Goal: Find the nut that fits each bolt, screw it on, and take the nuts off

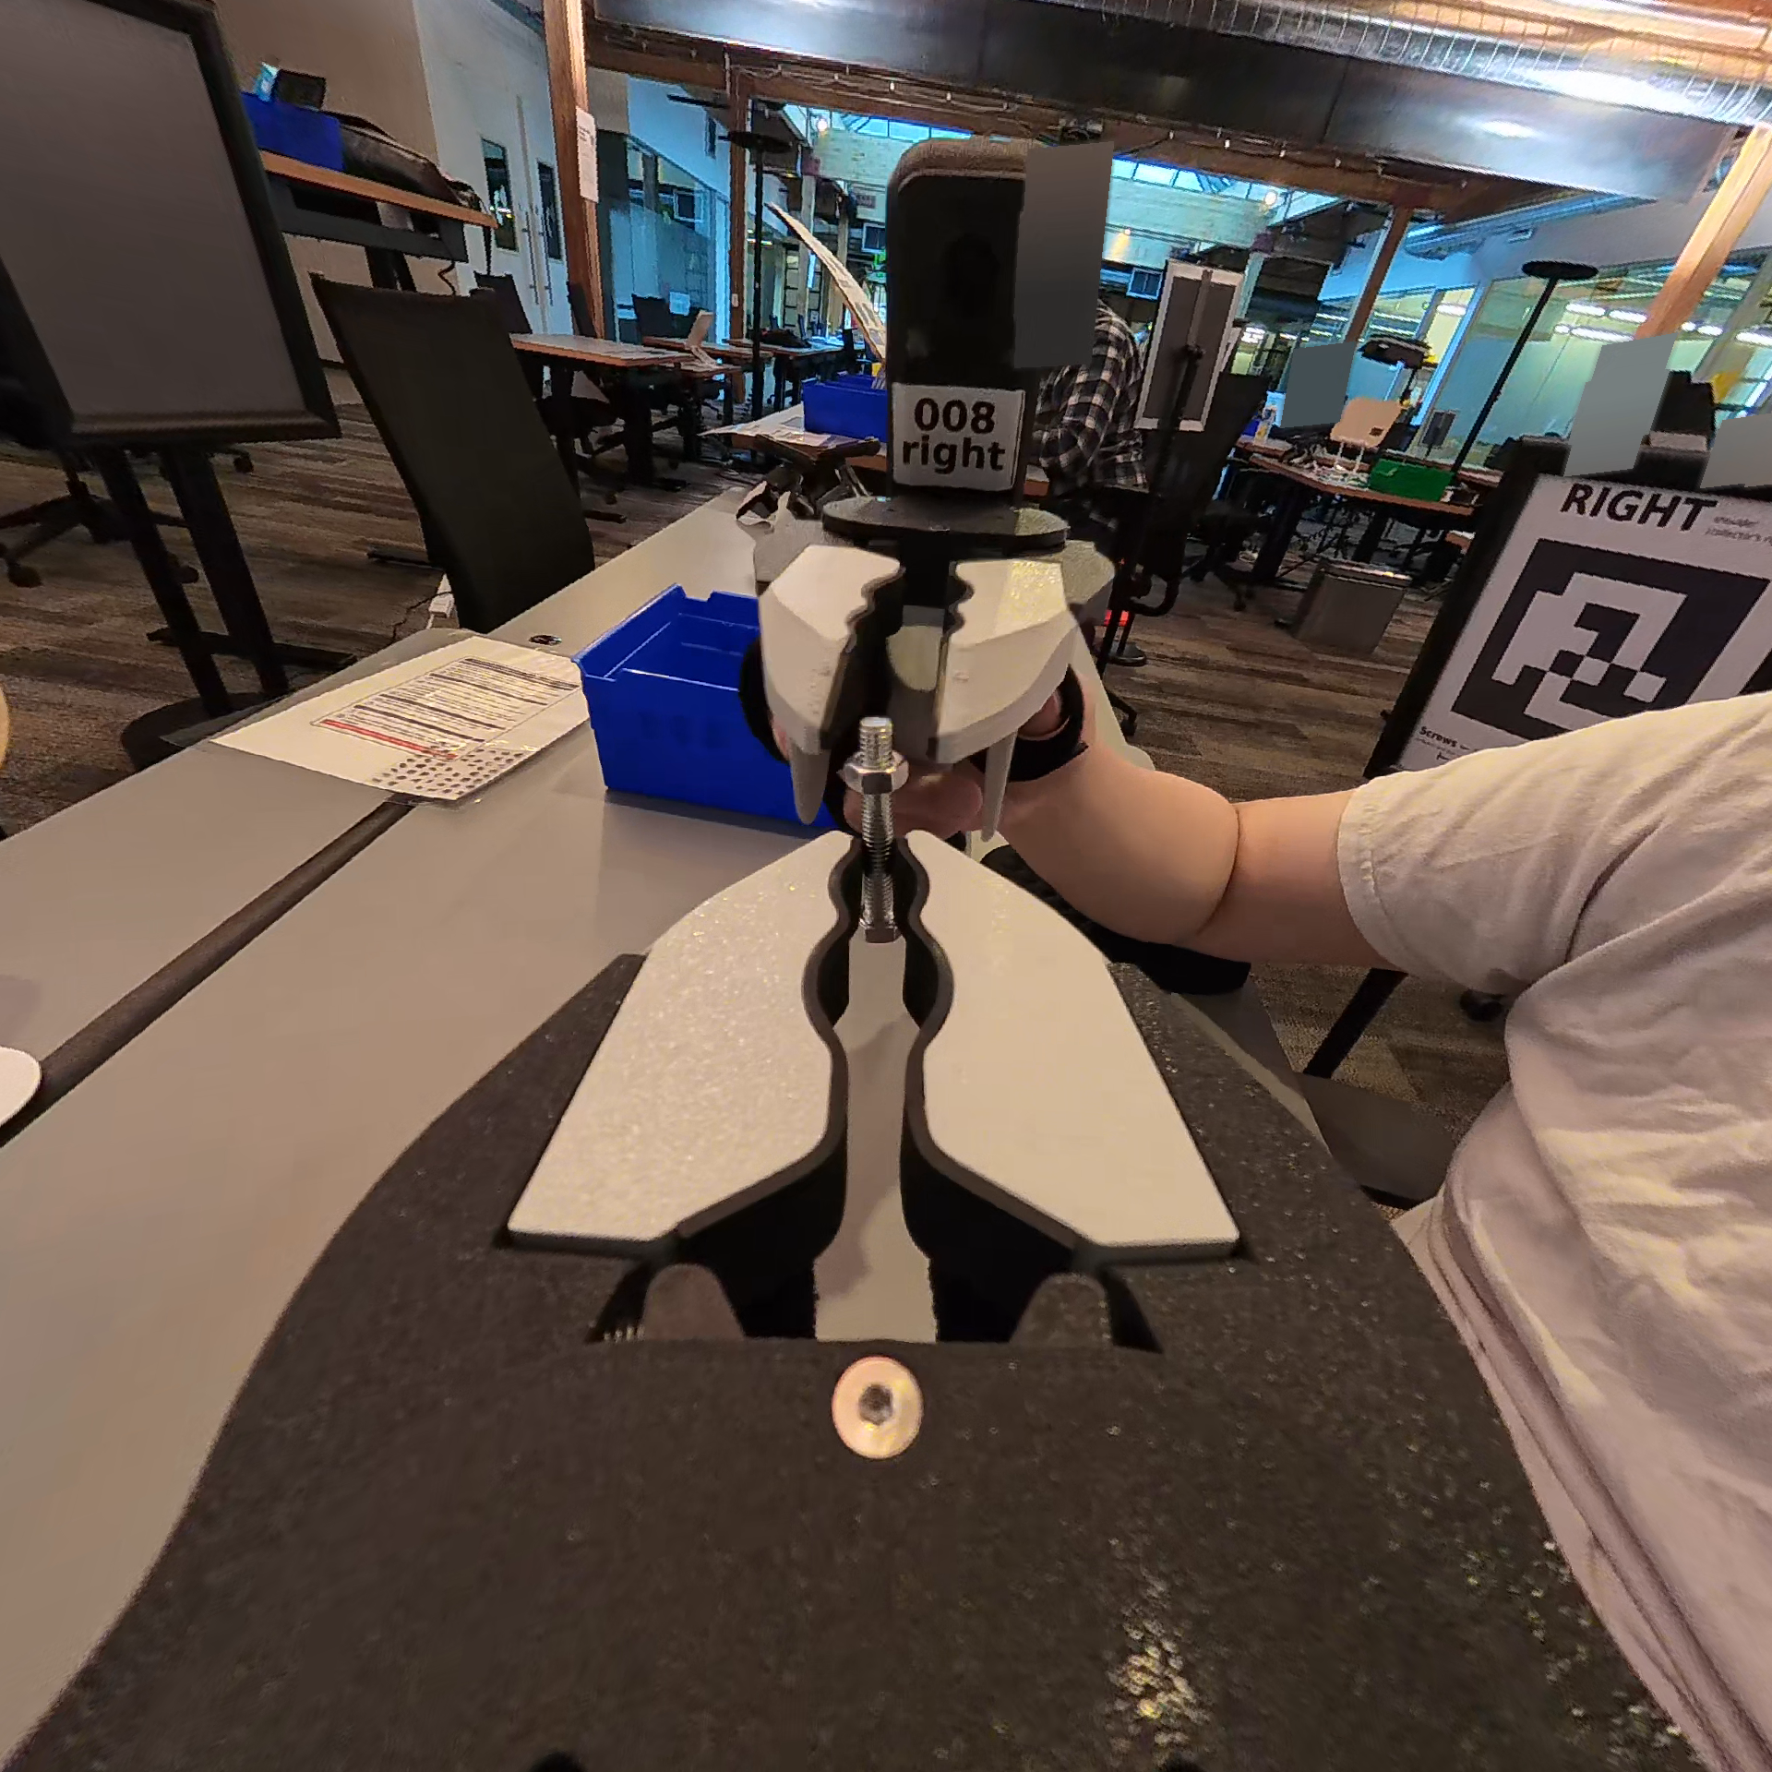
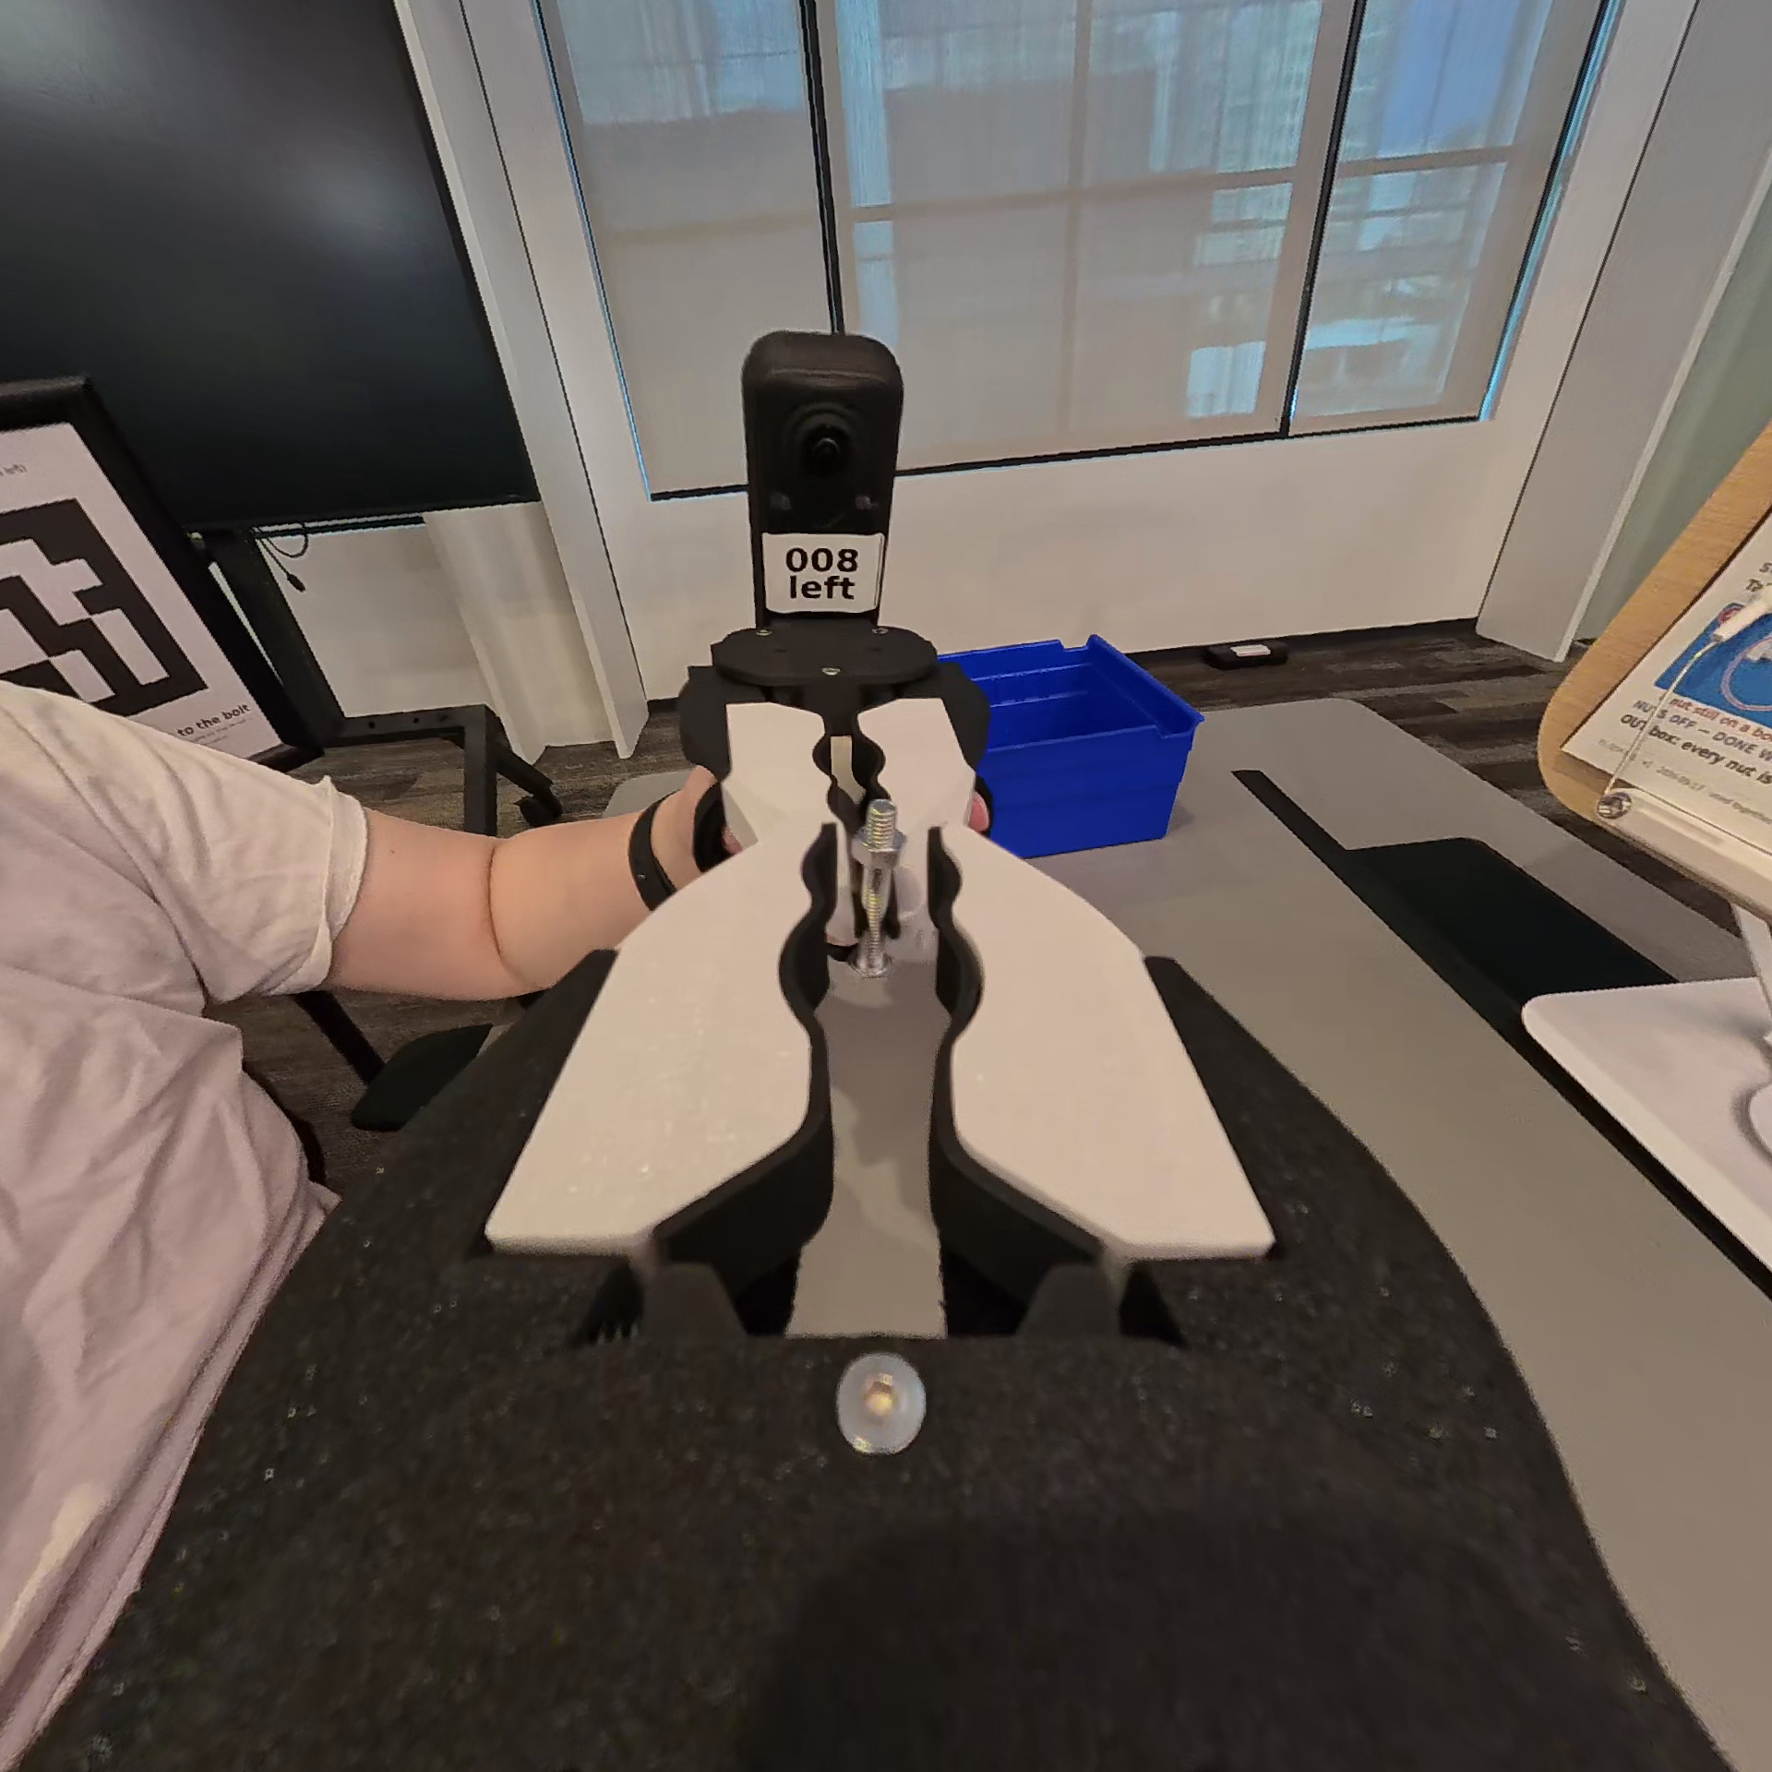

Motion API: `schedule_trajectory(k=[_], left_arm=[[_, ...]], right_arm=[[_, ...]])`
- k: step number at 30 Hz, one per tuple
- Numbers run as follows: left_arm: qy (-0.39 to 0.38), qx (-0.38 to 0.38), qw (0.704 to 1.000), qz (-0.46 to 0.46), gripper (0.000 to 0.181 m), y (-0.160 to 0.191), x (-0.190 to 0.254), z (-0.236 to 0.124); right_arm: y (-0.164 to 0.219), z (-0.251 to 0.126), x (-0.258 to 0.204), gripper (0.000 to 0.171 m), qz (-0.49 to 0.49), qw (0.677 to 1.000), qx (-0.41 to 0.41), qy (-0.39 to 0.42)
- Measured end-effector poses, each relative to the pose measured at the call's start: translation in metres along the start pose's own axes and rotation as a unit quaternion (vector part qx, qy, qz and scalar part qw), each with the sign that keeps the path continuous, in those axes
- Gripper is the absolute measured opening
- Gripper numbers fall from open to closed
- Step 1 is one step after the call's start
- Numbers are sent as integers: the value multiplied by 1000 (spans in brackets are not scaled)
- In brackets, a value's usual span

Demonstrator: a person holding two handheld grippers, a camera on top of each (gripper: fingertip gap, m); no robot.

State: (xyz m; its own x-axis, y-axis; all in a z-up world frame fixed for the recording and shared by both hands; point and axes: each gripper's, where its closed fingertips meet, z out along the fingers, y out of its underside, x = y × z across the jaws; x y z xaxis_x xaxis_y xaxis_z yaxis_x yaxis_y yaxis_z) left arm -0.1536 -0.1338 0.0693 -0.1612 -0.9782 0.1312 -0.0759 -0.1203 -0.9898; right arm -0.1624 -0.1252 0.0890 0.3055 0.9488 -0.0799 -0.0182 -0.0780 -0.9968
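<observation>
Bolt point(image 1: 877, 853) stands upright, clamped in left tongs point(image 1: 877, 863); right tongs point(image 2: 877, 844) parted around its nut point(image 2: 877, 842).

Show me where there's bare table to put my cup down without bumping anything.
Bare grey table lies between the laminated sheet and the left gripper. Crowded: the middle, where the right gripper meets it at the bolt, before the blue bin.

left tool point(image 1: 874, 868): closed, level | right tool point(image 2: 873, 863): slightly parted, facing left tool

Nut point(image 1: 874, 768) on upright bolt point(image 1: 876, 844), bin point(image 1: 671, 710) behind on table point(image 1: 288, 1007).
</observation>
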Motion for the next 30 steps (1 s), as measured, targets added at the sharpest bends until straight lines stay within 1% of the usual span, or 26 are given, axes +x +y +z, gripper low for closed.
schedule_trajectory(k=[5, 9, 14, 17, 18, 20, 21, 22, 25, 28, 30], left_arm=[[4, -5, 1000, 1, 5, 2, 3, 3], [-1, -7, 1000, 4, 5, 3, 2, 4], [9, -4, 1000, -3, 5, 2, 4, 3], [0, -3, 1000, 0, 6, 2, 3, 4], [-6, -5, 1000, 0, 15, 3, 1, 4], [-13, -19, 1000, 5, 24, 7, -1, 4], [-21, -28, 999, 7, 38, 9, -3, 5], [-26, -36, 999, 12, 45, 12, -5, 6], [-28, -45, 998, 19, 42, 19, -3, 12], [-15, -45, 999, 18, 26, 23, 1, 17], [-6, -39, 999, 14, 24, 23, 4, 19]], right_arm=[[5, 4, -1, 18, 0, 1000, -9, -2], [7, 5, -3, 11, -4, 1000, -16, -3], [6, 5, -4, 11, 0, 1000, -14, -9], [6, 5, -3, 10, 3, 1000, -11, -8], [6, 4, -2, 10, 3, 1000, -11, -7], [4, 3, -2, 10, 4, 1000, -7, -7], [4, 2, -2, 10, 2, 1000, -6, -6], [3, 2, -1, 10, -1, 1000, -8, -4], [2, 2, -5, 11, -7, 1000, -9, -10], [2, 3, -8, 10, -17, 1000, -10, -14], [1, 3, -11, 10, -18, 1000, -6, -23]])
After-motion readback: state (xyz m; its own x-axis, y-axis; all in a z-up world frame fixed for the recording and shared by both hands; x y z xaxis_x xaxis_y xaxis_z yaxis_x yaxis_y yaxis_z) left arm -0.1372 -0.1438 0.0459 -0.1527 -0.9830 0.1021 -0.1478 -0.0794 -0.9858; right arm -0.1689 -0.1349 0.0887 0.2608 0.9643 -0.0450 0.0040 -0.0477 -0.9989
